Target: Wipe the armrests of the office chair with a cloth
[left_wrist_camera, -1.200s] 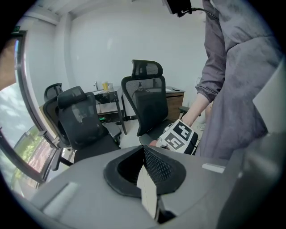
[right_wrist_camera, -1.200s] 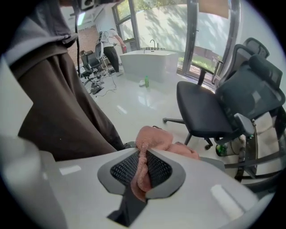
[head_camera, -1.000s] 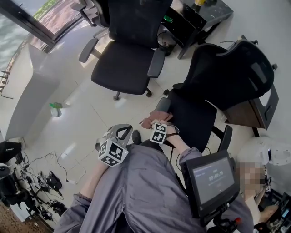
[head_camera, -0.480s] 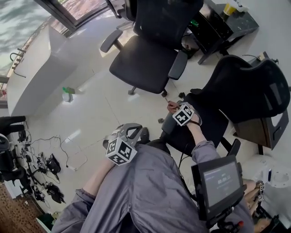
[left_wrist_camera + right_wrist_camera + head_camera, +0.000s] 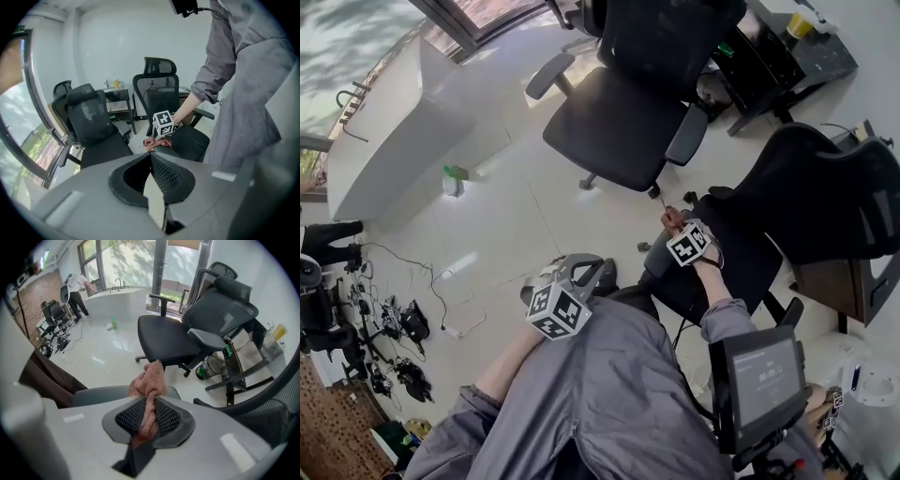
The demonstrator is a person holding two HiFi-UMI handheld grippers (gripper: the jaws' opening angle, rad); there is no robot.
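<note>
Two grippers: the right gripper (image 5: 149, 404) clamps the pink cloth (image 5: 151, 378) at the armrest's (image 5: 101, 394) far edge (left gripper (image 5: 150, 157) pinched together, empty).

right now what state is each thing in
right gripper, shut on pink cloth, jaws just opened a touch
left gripper, shut, nothing between the jaws
pink cloth, bunched, resting on armrest
armrest, partly under the cloth
near office chair, upright, seat empty
far office chair, upright, seat empty
</note>
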